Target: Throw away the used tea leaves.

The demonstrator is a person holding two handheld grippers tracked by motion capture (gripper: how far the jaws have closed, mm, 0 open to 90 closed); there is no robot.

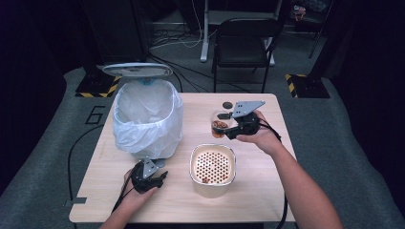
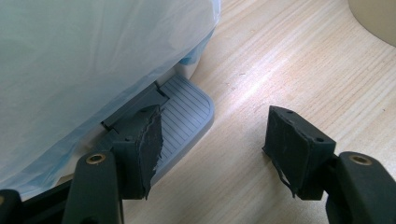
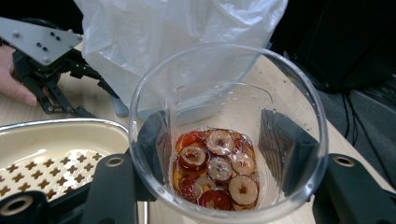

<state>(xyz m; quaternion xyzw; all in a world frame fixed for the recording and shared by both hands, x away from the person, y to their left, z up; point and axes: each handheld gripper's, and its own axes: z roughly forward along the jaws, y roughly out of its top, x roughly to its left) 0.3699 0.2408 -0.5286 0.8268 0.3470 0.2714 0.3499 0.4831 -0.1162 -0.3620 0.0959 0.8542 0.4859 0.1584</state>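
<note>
Right gripper gripping clear glass between both jaws, toward the far right of the table; glass tilting, sliced red fruit sitting in its bottom, seen through the rim in the right gripper view. Left gripper resting near the front left edge, jaws spread wide, holding nothing; one pad lying just over the grey pedal at the bin's base. Bin standing at the far left, white liner hanging over it, lid raised. Cream strainer pot sitting front centre, between the grippers. Small dark cap lying just beyond the glass.
</note>
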